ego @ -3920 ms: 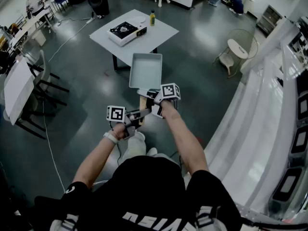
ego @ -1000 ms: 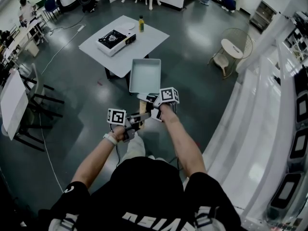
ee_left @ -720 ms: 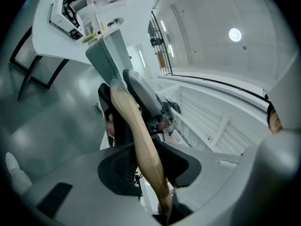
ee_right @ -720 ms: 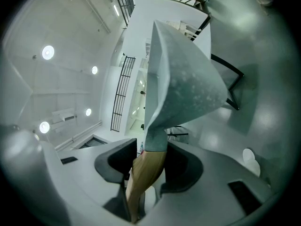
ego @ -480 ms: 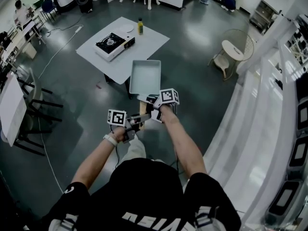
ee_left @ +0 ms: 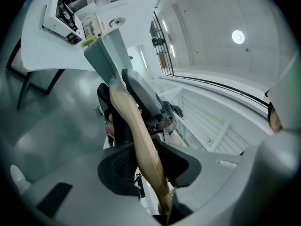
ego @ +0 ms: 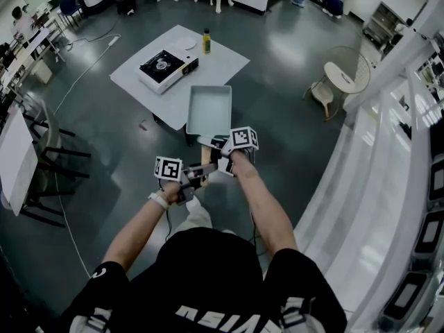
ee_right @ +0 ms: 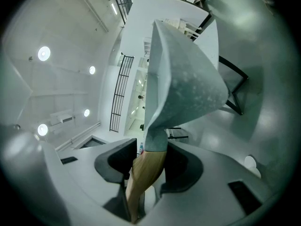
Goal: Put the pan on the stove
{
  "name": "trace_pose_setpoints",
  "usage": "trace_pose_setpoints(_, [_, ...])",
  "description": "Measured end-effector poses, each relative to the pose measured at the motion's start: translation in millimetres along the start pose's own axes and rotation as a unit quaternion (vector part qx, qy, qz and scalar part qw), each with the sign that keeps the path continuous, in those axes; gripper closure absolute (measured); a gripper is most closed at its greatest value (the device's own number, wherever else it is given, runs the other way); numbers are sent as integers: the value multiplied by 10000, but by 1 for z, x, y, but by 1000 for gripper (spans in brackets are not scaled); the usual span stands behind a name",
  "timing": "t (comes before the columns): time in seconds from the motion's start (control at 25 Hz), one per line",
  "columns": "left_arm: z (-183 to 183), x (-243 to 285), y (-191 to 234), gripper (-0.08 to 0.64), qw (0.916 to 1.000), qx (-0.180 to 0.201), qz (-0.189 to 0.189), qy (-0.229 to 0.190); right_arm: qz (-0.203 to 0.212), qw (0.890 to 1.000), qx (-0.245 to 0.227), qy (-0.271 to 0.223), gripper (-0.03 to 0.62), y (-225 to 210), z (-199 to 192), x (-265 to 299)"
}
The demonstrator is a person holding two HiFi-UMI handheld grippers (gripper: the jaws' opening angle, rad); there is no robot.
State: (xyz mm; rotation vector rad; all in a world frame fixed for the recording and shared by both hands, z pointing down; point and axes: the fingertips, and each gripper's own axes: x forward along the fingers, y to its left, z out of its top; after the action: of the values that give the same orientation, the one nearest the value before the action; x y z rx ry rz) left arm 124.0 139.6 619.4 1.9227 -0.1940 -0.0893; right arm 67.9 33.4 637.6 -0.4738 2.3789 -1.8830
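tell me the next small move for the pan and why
Probably carry the pan forward and a little left toward the stove, without loosening either grip. The left gripper and right gripper are both clamped on its wooden handle. In the head view the stove sits on the table beyond and left of the pan, which is not yet over it.
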Motion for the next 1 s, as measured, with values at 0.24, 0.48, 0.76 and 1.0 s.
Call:
trace_pose_setpoints(0.24, [26, -6, 8, 451, 9999, -105, -64, 36, -47, 10000, -35, -32, 445, -2, 24, 17])
trace_pose_setpoints(0.48, [59, -17, 16, 451, 9998, 11, -146, 92, -84, 9999, -19, -55, 445, -3, 49, 40])
trace_pose_setpoints(0.76, [90, -34, 28, 449, 9998, 90, -160, 108, -94, 9999, 10, -85, 445, -3, 71, 69])
trace_pose_setpoints(1.0, [104, -48, 33, 449, 9992, -211, -330, 116, -120, 9999, 1, -111, 443, -8, 82, 91])
